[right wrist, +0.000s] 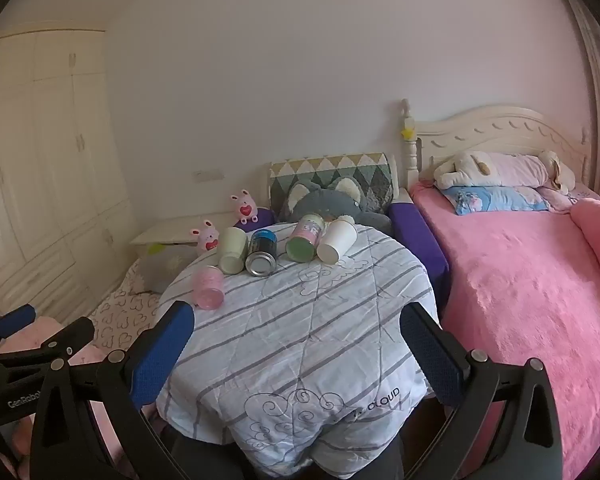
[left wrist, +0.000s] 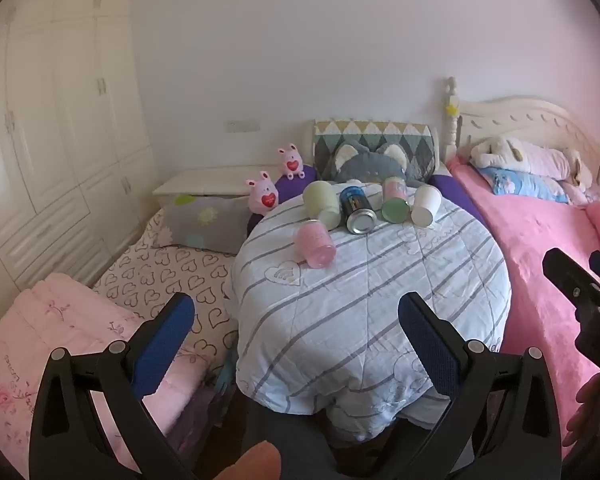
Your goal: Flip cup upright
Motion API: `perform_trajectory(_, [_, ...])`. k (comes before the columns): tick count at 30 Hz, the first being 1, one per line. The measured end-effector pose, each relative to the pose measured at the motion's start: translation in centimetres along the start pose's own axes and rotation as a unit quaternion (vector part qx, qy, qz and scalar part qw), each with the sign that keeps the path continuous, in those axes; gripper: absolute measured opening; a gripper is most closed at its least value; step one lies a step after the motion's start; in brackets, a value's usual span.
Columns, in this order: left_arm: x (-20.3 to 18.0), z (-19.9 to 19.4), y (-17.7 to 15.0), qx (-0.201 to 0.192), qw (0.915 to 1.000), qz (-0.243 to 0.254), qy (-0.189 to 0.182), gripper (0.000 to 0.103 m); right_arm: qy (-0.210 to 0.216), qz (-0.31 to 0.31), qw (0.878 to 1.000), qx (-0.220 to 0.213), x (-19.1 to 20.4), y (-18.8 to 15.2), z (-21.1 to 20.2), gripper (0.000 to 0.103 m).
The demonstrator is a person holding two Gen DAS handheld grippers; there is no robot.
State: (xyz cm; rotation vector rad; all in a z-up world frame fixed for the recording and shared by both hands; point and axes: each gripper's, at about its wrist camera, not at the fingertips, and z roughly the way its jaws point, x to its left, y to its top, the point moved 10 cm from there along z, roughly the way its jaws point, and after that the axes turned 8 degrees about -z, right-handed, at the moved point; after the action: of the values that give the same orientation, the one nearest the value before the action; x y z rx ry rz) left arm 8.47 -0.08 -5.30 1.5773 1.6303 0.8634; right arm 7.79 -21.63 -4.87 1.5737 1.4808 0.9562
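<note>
Both tongs are sitting wide apart, holding nothing: left gripper (left wrist: 296,320) and right gripper (right wrist: 298,328) are hanging at the near edge of the table (left wrist: 380,320), well short of any cup.

We're seeing five containers lying on their sides on the striped cloth, bottoms facing us:
- pink cup (left wrist: 315,243), alone, nearest us, toward the left
- pale green cup (left wrist: 320,202) in the back row, far left
- can (left wrist: 358,210) touching or just beside it
- green-bottomed jar (left wrist: 395,199), apart from the can
- white cup (left wrist: 426,205), far right, just beside the jar

The right view is giving the same layout: pink cup (right wrist: 209,287) is sitting near the left table edge, closer to the left gripper's side.

Progress: we're judging this at zero. Nothing is upright, nothing is gripped. Everything is still left: reach, grasp, rotate, set down, release.

The task isn't saying which cup. We're guessing the pink one, since it's closest and isolated; the back row is crowded, so a grasp there is risking a knock to a neighbour.

The cloth is looking soft and wrinkled, so a righted cup may be sitting unsteady.
</note>
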Motion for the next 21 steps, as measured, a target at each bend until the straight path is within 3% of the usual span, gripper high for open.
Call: perform_trajectory(21, [1.1, -1.8, 1.9, -0.015, 0.9998, -0.016, 0.001, 0.103, 0.006, -0.016, 1.0, -0.009, 1.9, 0.7, -0.4, 0.103])
